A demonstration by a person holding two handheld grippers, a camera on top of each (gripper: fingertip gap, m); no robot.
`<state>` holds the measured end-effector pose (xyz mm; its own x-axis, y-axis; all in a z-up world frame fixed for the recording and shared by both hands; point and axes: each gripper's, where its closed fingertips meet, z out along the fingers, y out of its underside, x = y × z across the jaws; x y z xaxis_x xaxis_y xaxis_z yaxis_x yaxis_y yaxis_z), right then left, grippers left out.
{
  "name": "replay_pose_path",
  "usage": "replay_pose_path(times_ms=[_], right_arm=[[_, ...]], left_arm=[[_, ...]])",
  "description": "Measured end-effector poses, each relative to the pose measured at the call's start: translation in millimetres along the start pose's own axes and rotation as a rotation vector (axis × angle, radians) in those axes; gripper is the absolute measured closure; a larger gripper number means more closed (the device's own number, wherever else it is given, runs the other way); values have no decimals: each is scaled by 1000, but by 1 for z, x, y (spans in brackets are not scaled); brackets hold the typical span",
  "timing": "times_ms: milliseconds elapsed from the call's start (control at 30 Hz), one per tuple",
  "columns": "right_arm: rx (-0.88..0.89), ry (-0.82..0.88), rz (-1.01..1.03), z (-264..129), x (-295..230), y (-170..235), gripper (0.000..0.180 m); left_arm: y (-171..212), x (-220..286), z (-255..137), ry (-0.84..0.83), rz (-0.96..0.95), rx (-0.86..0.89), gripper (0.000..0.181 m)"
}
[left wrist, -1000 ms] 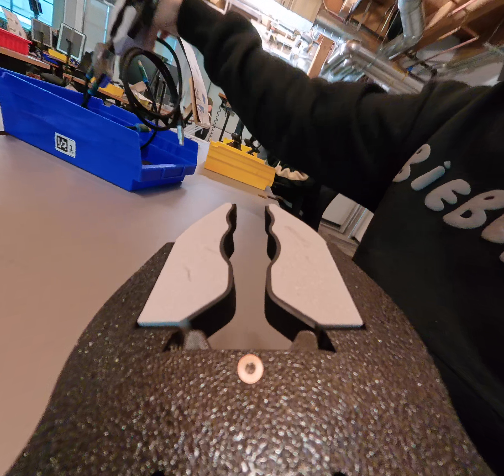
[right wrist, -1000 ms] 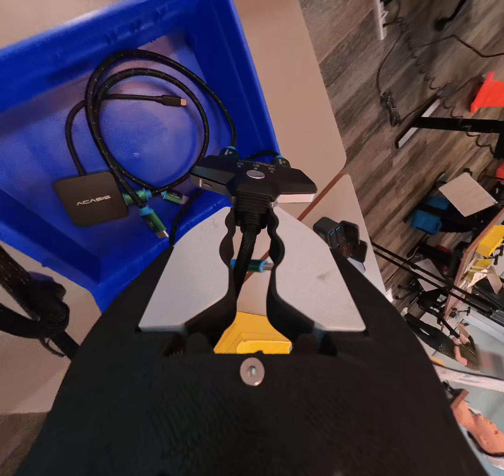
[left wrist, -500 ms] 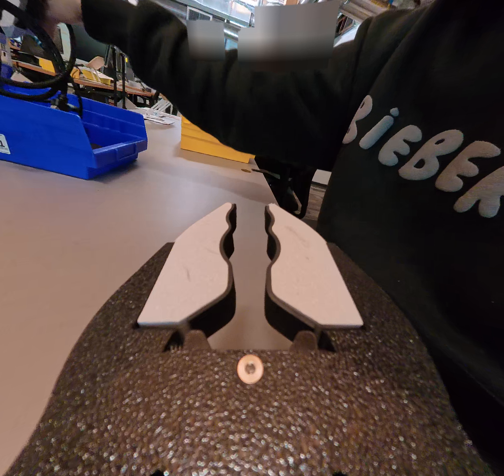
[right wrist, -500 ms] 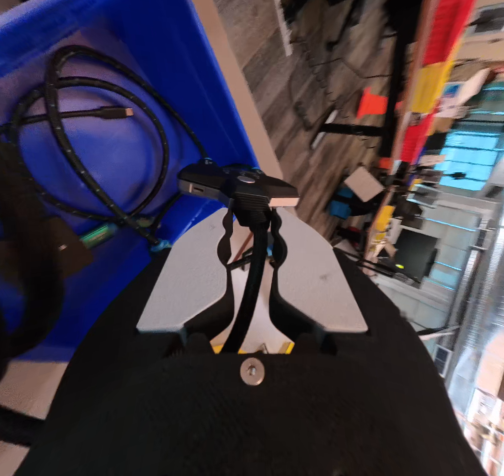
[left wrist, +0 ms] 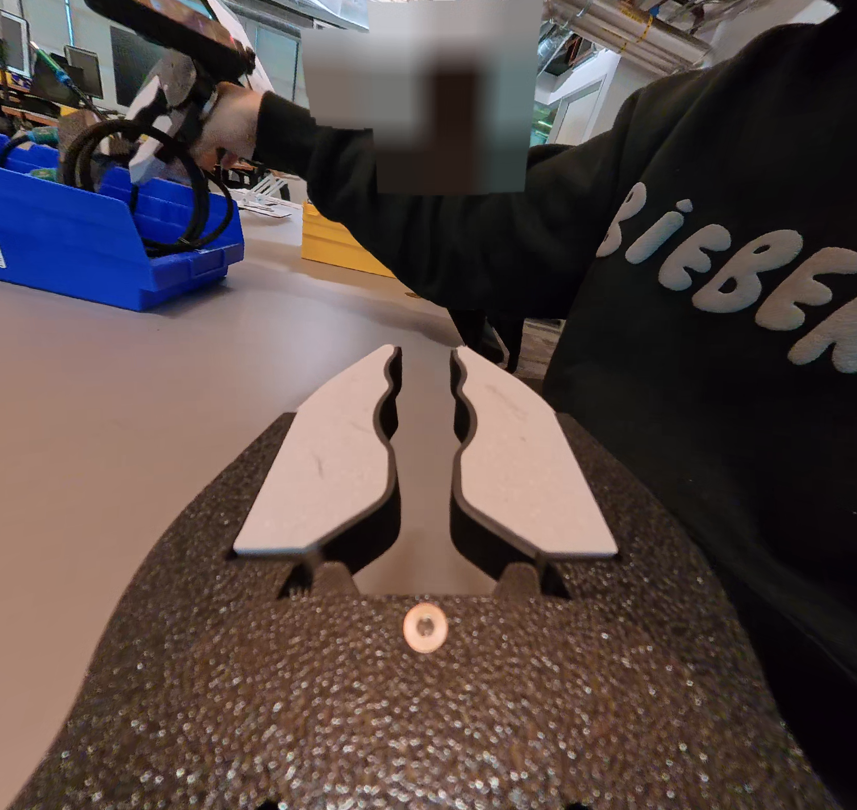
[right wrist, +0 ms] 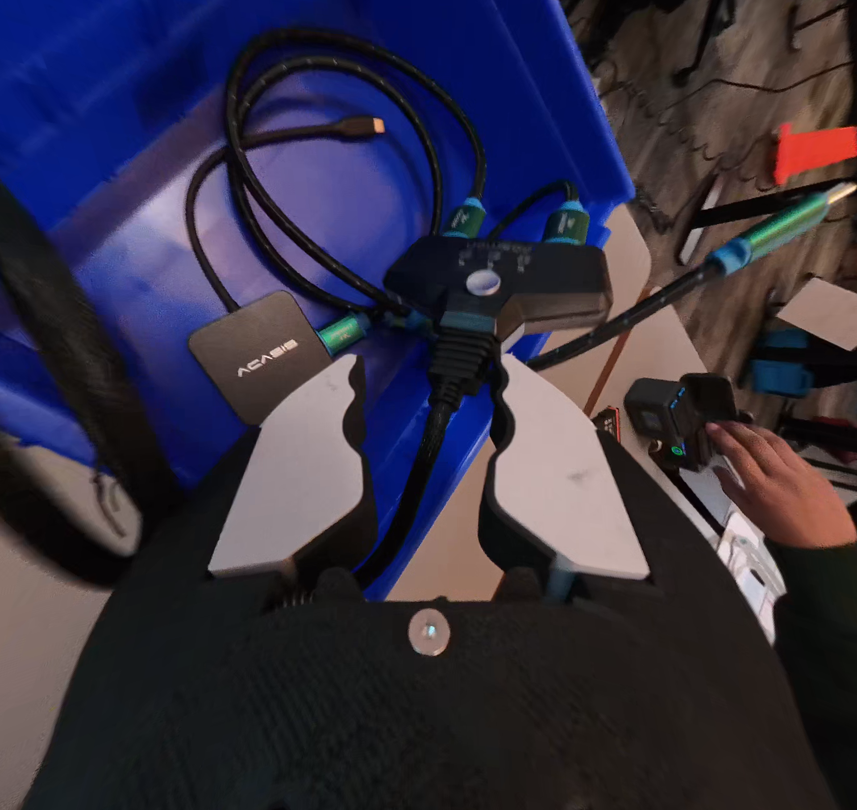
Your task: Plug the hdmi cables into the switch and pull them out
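The black HDMI switch (right wrist: 496, 277) hangs at the front edge of the blue bin (right wrist: 417, 45). Two green-and-blue HDMI plugs (right wrist: 463, 219) sit in its far side. Its thick black cable (right wrist: 436, 444) runs back between my right gripper's fingers. My right gripper (right wrist: 431, 363) is open, its fingers standing wide on either side of the cable's ribbed collar. Another HDMI plug (right wrist: 788, 226) hangs loose to the right. My left gripper (left wrist: 426, 356) is over the grey table (left wrist: 139, 393), empty, with a narrow gap between its fingers. In the left wrist view my right gripper (left wrist: 143, 138) is over the bin with looped cables (left wrist: 204, 212).
A black square hub (right wrist: 264, 356) and a thin cable with a small plug (right wrist: 357, 125) lie in the bin. A yellow bin (left wrist: 334, 245) stands behind. A person's hand (right wrist: 779, 477) rests on a small black camera (right wrist: 681, 416) at the right. A dark sweater (left wrist: 695, 416) fills the right side.
My right gripper's fingers have spread apart and let go of the switch's cable, and the switch sits lower over the bin. My left gripper's fingers have not changed.
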<state>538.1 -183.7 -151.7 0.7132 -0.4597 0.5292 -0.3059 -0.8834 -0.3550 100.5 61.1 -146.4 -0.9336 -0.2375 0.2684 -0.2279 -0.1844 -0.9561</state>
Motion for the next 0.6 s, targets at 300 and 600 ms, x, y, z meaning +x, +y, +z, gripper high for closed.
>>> replay_pose_path(times_ms=[300,600], right_arm=[[263,117,146,-56,31,10,82],[671,128,580,-154,-37,60,86]], left_arm=[[10,-4,10,-90,67,-79,157],[-18,-123,63,-708,85,-96,139]])
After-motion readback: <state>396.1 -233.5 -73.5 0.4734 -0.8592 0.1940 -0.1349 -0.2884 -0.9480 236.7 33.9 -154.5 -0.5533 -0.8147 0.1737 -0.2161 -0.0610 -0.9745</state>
